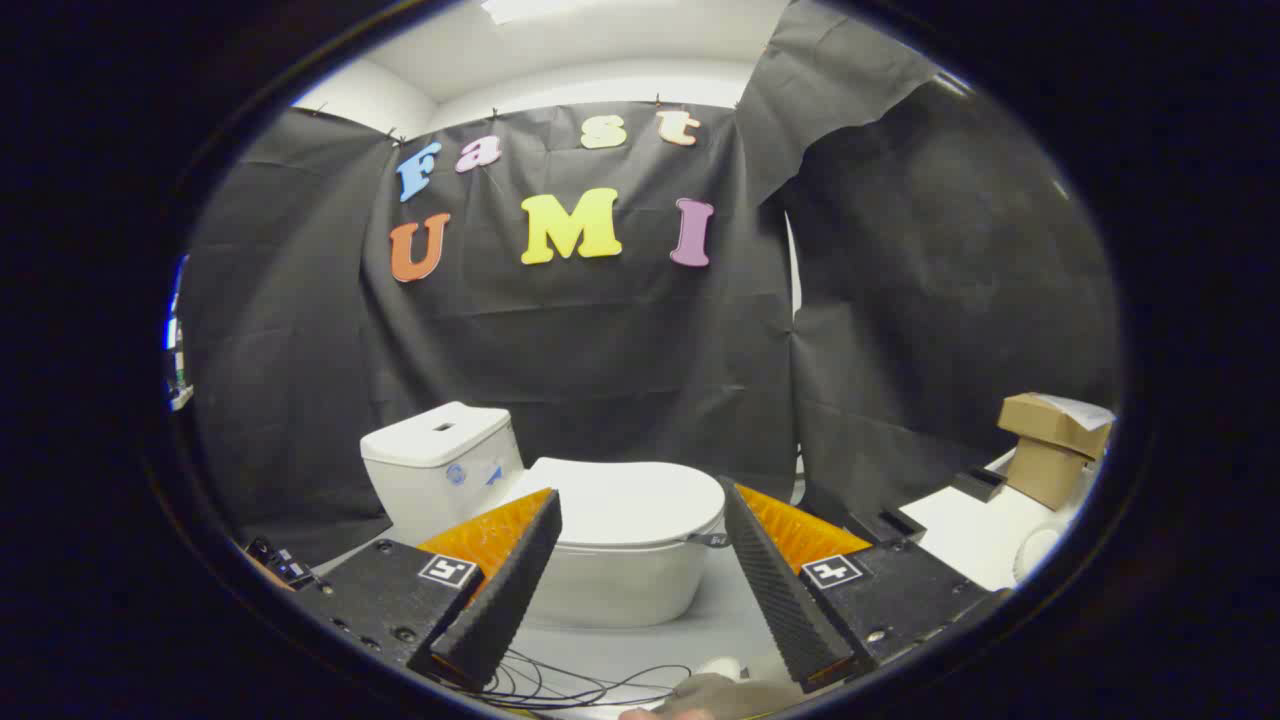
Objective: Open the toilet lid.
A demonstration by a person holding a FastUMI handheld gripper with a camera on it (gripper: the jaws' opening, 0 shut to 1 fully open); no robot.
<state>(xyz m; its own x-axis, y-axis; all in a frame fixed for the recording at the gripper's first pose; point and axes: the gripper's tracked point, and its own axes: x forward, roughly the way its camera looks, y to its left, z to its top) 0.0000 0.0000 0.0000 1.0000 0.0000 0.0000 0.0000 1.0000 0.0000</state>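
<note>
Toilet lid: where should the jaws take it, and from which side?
Probably at the lid's front edge, by the small dark tab at its rim, coming from the bowl's front. The lid lies flat and shut, and the tank behind suggests the hinge is there. The open gripper already faces it, short of contact.

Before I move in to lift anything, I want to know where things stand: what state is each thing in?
toilet lid: closed, lying flat on the bowl.
gripper: open, fingers spread wide, toilet beyond and between them, touching nothing.
toilet tank: upright, its cover on.
cardboard boxes: stacked one on the other, upper one looks closed.
cables: loose on the floor near the fingers.
</note>
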